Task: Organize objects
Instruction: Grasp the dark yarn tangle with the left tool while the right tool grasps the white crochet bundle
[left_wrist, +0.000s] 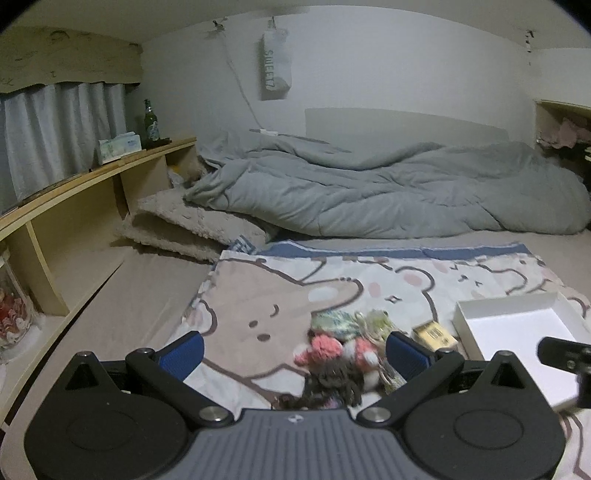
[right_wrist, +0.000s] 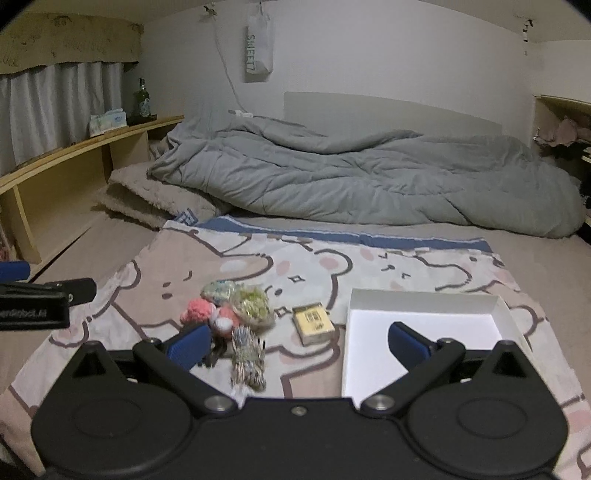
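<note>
Both grippers, left (left_wrist: 293, 354) and right (right_wrist: 299, 343), have jaws spread wide, holding nothing.

Both views are dim, flat and bluish-grey, with no visible lamp and only soft shadows; the white box (right_wrist: 424, 332) beyond the right finger is the brightest patch, nearly washed out; the small trinkets (left_wrist: 343, 350) between the left gripper's fingers are smeared by motion blur; fisheye bending curves the shelf (left_wrist: 92, 184) far left; corners vignette black.
</note>
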